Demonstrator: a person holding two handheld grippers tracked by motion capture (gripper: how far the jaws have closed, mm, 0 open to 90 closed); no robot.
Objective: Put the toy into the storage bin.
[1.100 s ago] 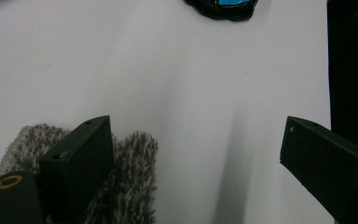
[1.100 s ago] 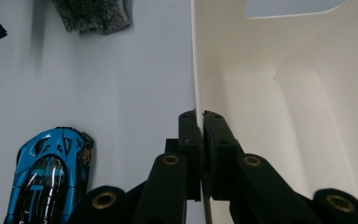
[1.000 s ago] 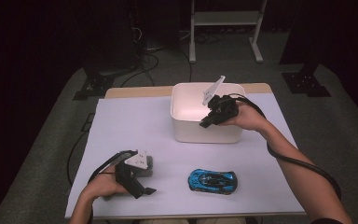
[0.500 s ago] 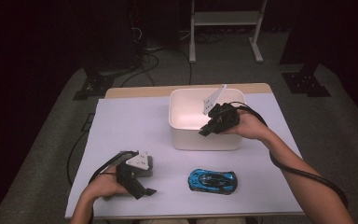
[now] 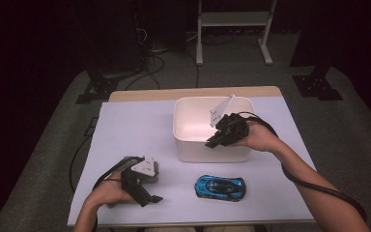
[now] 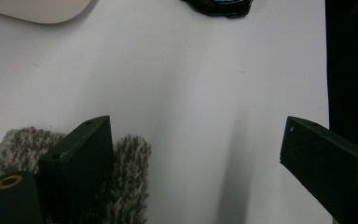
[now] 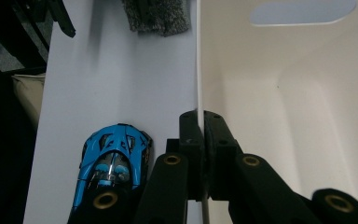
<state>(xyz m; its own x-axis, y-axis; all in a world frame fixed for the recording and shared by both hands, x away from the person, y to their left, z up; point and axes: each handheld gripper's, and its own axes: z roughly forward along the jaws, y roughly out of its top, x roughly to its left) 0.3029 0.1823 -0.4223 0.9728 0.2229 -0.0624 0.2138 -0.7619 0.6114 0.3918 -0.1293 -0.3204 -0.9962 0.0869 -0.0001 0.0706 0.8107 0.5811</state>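
Pinched shut on the thin front wall of a smooth white plastic bin [image 5: 193, 145]: right gripper [image 5: 211, 142]. Spread wide over a nubby grey cloth [image 6: 126, 177]: left gripper [image 5: 150, 198]. Nearby, glossy blue toy car [image 5: 221, 187].

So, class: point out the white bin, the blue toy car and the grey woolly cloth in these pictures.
white bin [image 5: 186, 130], high view, on its left wall.
blue toy car [image 5: 221, 187], high view, on its roof.
grey woolly cloth [image 6: 129, 177], left gripper view, on its fuzzy right part.
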